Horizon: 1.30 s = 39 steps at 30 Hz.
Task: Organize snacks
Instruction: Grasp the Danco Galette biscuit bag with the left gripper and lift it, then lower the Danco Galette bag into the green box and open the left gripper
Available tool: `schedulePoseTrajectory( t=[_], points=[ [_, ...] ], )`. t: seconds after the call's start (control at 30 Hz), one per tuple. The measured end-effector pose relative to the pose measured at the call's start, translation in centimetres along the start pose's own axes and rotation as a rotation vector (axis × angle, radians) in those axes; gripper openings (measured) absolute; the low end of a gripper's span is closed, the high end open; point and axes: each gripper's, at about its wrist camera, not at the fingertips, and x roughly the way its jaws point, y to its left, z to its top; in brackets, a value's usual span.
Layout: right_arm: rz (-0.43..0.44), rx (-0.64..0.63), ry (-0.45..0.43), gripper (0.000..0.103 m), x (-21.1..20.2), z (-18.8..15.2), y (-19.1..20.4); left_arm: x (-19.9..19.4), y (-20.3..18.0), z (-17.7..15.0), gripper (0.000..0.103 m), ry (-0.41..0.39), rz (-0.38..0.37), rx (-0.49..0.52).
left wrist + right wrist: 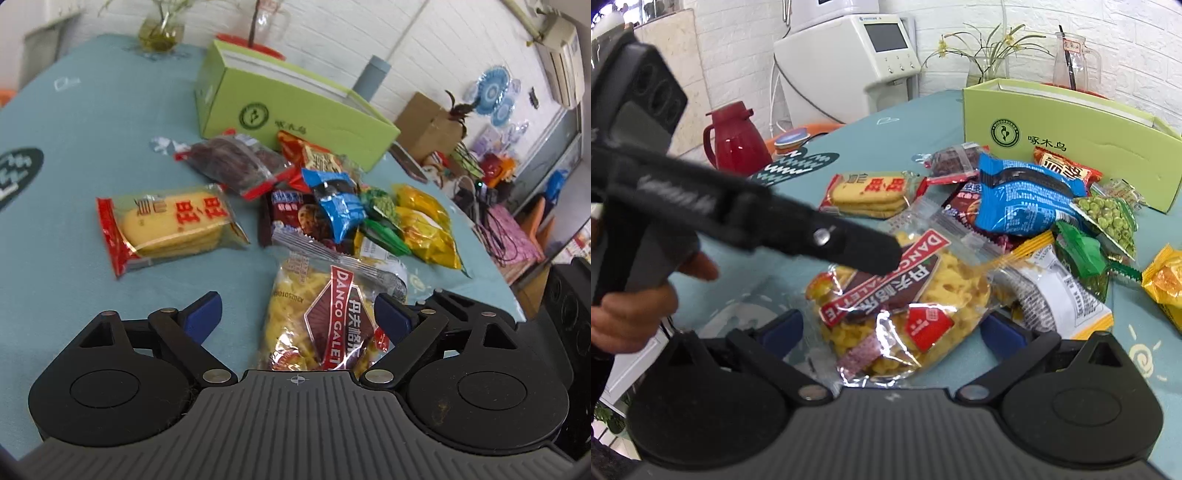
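Directly ahead of the left gripper (297, 314) lies the Danco Galette packet (325, 317), a clear crinkled film bag of yellow curled wafers with a red-brown label. Its long axis runs away from the gripper toward the snack pile, and its near end sits between the spread blue pads (205, 314). The right-hand pad appears to touch the film; the left-hand pad stands apart, so the jaws are released, not gripping.

From the right wrist view, the same packet (905, 295) also lies between the right gripper (892, 328) pads, which stand apart with no visible clamping. The left gripper arm (798, 229) crosses above the packet, so the left is judged the nearer.

Beyond, on the teal tablecloth (74, 155), rest a flat biscuit pack (170, 225), a blue foil pouch (338, 206) and gold wrappers (428, 225). An open green cardboard box (291, 110) stands behind the pile.
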Motion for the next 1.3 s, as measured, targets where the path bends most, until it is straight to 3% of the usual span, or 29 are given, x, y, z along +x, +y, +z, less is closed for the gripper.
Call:
schedulePoseTrajectory(
  t=[0.17, 0.2, 0.23, 0.27, 0.33, 0.47, 0.63, 0.83, 0.93, 1.07, 1.23, 1.3],
  points=[
    [-0.011, 0.001, -0.037, 0.100, -0.8, -1.3, 0.7, 0.3, -0.3, -1.4, 0.070, 0.015, -0.021, 0.048],
    [-0.020, -0.008, -0.046, 0.100, -1.0, -1.6, 0.8, 0.2, -0.4, -1.5, 0.064, 0.016, -0.019, 0.053],
    [-0.030, -0.019, -0.055, 0.099, -0.8, -1.7, 1.0, 0.3, -0.5, -1.6, 0.051, 0.025, -0.031, 0.049],
    [-0.040, -0.039, -0.058, 0.098, -0.5, -1.6, 1.3, 0.3, -0.7, -1.7, 0.050, 0.021, -0.029, 0.044],
    [-0.048, -0.070, -0.062, 0.083, 0.1, -1.0, 1.9, 0.1, -1.3, -1.9, 0.050, -0.003, 0.022, 0.054],
    [-0.035, -0.107, -0.088, 0.082, 0.0, 0.6, 2.5, -2.0, -1.7, -0.3, 0.045, -0.068, 0.040, 0.013],
    [-0.038, -0.152, -0.188, 0.081, -2.2, 4.2, 1.6, -2.7, -2.2, 4.6, 0.045, -0.132, -0.012, -0.013],
    [-0.086, -0.184, -0.224, 0.081, -0.6, 12.9, -4.5, 1.5, -2.7, 15.5, 0.045, -0.169, 0.007, 0.018],
    [-0.096, -0.179, -0.199, 0.080, 1.9, 18.2, -8.6, 4.8, -2.2, 21.3, 0.045, -0.169, 0.036, 0.021],
    [-0.081, -0.146, -0.125, 0.080, 6.0, 23.4, -13.6, 9.3, -0.1, 26.1, 0.046, -0.150, 0.094, 0.027],
    [-0.047, -0.112, -0.011, 0.080, 12.4, 25.2, -17.0, 14.6, 4.0, 27.4, 0.045, -0.060, 0.137, -0.039],
    [-0.045, -0.123, 0.025, 0.080, 14.5, 24.9, -17.7, 14.7, 4.4, 27.2, 0.046, -0.092, 0.144, -0.008]
  ],
)
